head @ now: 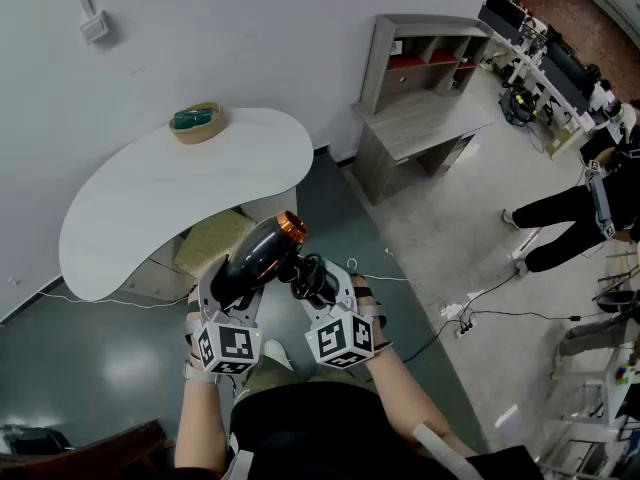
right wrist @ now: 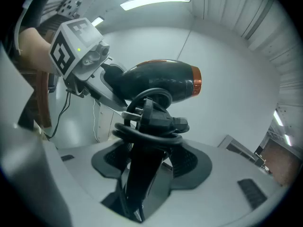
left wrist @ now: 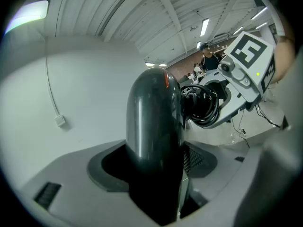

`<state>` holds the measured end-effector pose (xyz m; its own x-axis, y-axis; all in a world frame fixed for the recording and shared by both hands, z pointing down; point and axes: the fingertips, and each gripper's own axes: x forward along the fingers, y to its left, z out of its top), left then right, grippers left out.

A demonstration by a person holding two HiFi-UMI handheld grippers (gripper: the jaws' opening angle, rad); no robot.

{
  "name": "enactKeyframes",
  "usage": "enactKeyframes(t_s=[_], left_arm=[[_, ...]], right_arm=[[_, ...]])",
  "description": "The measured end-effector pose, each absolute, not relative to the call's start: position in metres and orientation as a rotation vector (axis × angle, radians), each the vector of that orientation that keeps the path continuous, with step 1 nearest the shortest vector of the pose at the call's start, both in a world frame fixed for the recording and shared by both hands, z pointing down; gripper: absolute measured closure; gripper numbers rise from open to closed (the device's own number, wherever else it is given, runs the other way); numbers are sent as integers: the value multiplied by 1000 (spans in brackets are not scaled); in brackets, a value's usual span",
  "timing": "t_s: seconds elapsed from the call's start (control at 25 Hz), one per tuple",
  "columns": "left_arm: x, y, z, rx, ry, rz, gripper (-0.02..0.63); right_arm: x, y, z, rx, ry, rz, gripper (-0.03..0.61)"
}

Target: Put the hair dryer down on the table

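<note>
A dark grey hair dryer (head: 255,258) with an orange ring at its nozzle hangs in the air in front of me, below the near edge of the white curved table (head: 150,198). My left gripper (head: 232,286) is shut on its barrel (left wrist: 154,126), which fills the gap between the jaws. The right gripper (head: 322,290) is shut on the handle (right wrist: 142,174), around which the black cord (right wrist: 151,122) is coiled. Each gripper shows in the other's view: the right gripper (left wrist: 236,79) and the left gripper (right wrist: 80,56).
A tan ring with a green inside (head: 196,121) lies at the table's far edge. A beige box (head: 215,238) sits under the table. A grey desk with shelves (head: 420,98) stands at right. A seated person (head: 570,218) and floor cables (head: 470,313) are further right.
</note>
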<state>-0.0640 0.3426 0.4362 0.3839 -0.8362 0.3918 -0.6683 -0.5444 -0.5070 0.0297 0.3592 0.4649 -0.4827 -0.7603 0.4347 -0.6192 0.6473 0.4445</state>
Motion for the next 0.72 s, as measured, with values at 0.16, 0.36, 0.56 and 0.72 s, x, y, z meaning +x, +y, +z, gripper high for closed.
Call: enactKeyframes(t_s=[0.16,0.36,0.56,0.72], left_arm=[[-78,334,431,-2401,1313,-889,296],[-103,308,434,-2429,1261,-850,296],[-126,276,448,-2487,1183,-829,296],[-129,258,464,-2539,1132,-824,296]], right_arm=[[16,352,458,1079,-2233,-307,324],[-9,330,460,1126,-2174,-305,322],[-33,304,471,1167,-2110,-258,322],[-37,290,484,1179,-2082,-222,322]])
